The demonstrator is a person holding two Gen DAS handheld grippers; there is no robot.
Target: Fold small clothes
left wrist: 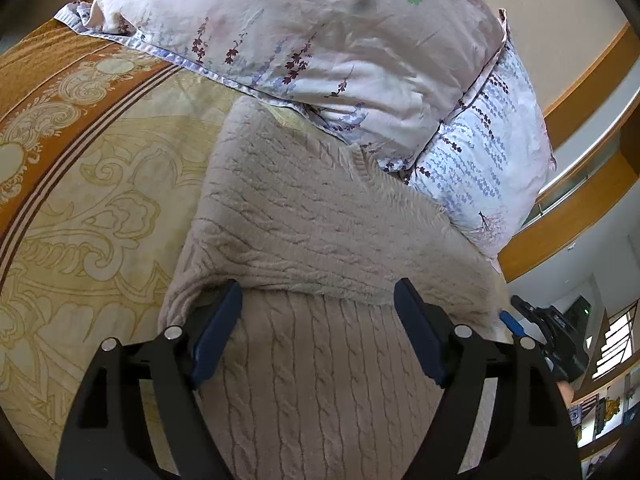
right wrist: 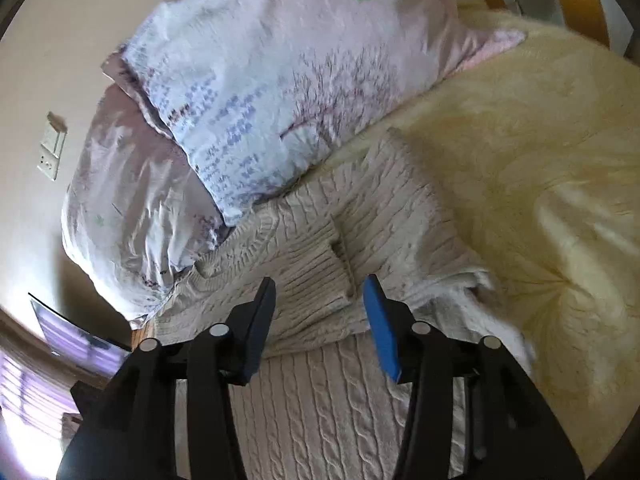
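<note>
A beige cable-knit sweater (left wrist: 304,216) lies on the bed, its upper part folded down over the lower part; the fold edge runs just in front of my left gripper (left wrist: 318,292). That gripper is open and empty, its blue pads (left wrist: 218,332) hovering over the knit. In the right wrist view the sweater (right wrist: 320,280) shows a folded sleeve with a ribbed cuff lying across it. My right gripper (right wrist: 322,286) is open and empty, just above that cuff. The right gripper also shows in the left wrist view (left wrist: 548,332) at the right edge.
Floral pillows (left wrist: 320,40) (right wrist: 260,100) lie directly behind the sweater. The bed cover is a yellow and orange patterned blanket (left wrist: 80,200) (right wrist: 540,160). A wooden bed frame (left wrist: 580,80) and wall run beyond. A wall socket (right wrist: 52,152) is on the left.
</note>
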